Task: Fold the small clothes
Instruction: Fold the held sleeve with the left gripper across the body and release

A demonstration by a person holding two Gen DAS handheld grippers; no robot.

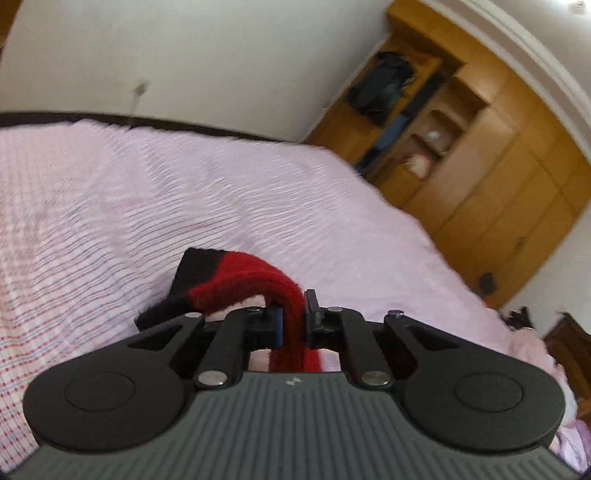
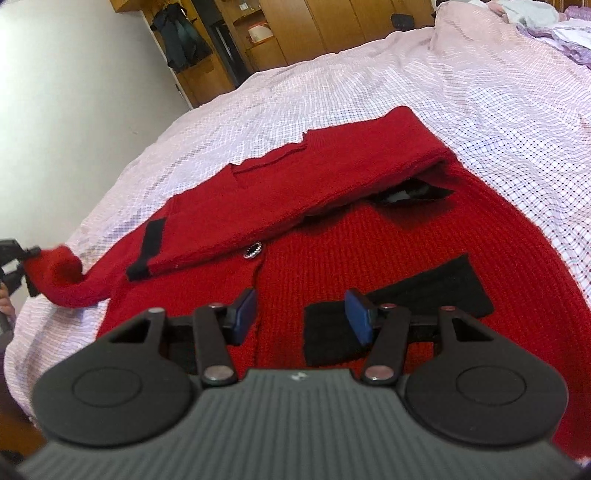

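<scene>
A small red knit cardigan (image 2: 351, 254) with black pockets and trim lies on the pink checked bedsheet (image 2: 480, 96). One side is folded over across its front. My left gripper (image 1: 293, 314) is shut on the cardigan's red sleeve (image 1: 243, 277), whose black cuff sticks out to the left. In the right wrist view that sleeve end (image 2: 59, 273) is lifted at the far left, with the left gripper's fingers (image 2: 11, 254) on it. My right gripper (image 2: 301, 314) is open and empty, hovering over the cardigan's lower front next to a black pocket (image 2: 417, 291).
The bed (image 1: 147, 192) fills most of both views. A wooden wardrobe (image 1: 480, 177) with open shelves and hanging dark clothes stands beyond the bed by a white wall. Crumpled pale bedding (image 2: 546, 22) lies at the far right of the bed.
</scene>
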